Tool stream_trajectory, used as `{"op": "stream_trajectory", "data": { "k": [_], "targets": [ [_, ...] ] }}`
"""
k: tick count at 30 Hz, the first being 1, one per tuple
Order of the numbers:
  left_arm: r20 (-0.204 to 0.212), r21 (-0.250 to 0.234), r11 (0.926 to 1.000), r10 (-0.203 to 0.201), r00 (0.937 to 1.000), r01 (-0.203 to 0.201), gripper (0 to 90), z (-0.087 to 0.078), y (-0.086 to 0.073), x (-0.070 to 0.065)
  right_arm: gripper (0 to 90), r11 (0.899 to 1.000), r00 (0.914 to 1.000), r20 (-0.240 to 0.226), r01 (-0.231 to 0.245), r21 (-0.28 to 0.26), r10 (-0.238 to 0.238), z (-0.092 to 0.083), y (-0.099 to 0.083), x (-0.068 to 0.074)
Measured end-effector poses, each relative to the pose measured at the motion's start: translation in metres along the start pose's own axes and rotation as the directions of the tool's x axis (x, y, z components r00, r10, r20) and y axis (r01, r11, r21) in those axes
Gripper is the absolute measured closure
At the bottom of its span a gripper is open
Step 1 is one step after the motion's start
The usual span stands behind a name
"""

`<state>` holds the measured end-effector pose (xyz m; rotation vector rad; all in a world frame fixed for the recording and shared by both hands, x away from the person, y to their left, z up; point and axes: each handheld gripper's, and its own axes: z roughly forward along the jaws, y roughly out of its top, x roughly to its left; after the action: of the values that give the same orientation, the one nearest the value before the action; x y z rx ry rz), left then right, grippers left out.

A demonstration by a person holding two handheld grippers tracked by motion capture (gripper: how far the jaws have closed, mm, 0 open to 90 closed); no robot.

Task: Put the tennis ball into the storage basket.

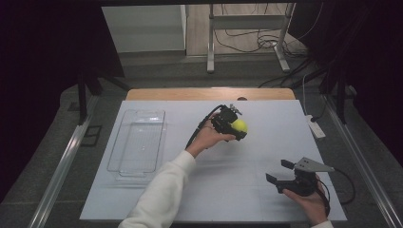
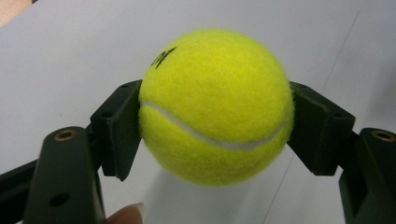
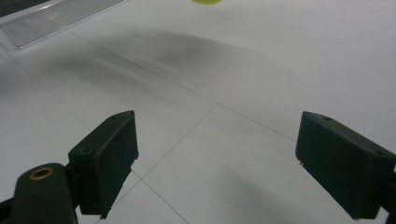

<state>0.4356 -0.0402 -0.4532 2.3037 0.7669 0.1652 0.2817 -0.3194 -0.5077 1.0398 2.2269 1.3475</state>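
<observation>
High view: ball gripped over the sheet, tray well to the left

High view shows me the white table sheet [image 1: 266,199] as the biggest thing, with wooden edge behind it. On its left side lies the clear plastic tray [image 1: 138,142], long and shallow, with nothing in it that I can see.

Next in size are my two tools. My left gripper [image 1: 233,124] is out over the middle of the sheet, clamped on the yellow tennis ball [image 1: 239,125]; in the left gripper view both pads press the sides of the ball [image 2: 215,107], which hangs clear of the surface with its shadow beneath. My right gripper [image 1: 280,175] sits near the front right corner, jaws spread wide with nothing between them.

My judgement on risks: the pads hold the ball only at its widest points, and felt on a round shape gives little purchase, so a quick swing or a tilt of the wrist could let it roll out and bounce off the table. If the tray is the goal, releasing from too high could bounce it straight back out.
</observation>
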Motion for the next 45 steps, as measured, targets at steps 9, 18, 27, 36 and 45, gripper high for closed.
{"op": "stream_trajectory", "data": {
  "k": [9,18,27,36,45],
  "targets": [
    [-0.003,-0.023,0.9997,0.004,1.0000,-0.004,26.7,-0.015,-0.013,-0.003,13.1,1.000,1.0000,0.006,-0.001,-0.005,0.001,-0.002,0.000,0.001],
    [-0.008,-0.033,0.9994,0.009,0.9999,-0.010,26.7,-0.021,-0.017,-0.006,13.1,1.000,1.0000,0.005,0.005,0.002,-0.005,0.001,0.001,0.004],
    [-0.020,-0.040,0.9992,0.000,0.9998,-0.001,26.7,-0.025,-0.025,-0.004,13.1,1.000,1.0000,0.006,0.005,0.000,-0.005,0.000,0.000,0.003],
    [-0.016,-0.068,0.9971,-0.033,0.9993,0.032,26.7,-0.033,-0.035,-0.002,13.1,1.000,0.9999,0.012,0.000,-0.002,0.001,-0.001,0.000,0.001],
    [-0.018,-0.095,0.9945,-0.047,0.9988,0.045,26.7,-0.044,-0.044,-0.003,13.1,1.000,0.9999,0.015,0.001,0.004,-0.001,-0.001,-0.001,0.002]
  ]
}}
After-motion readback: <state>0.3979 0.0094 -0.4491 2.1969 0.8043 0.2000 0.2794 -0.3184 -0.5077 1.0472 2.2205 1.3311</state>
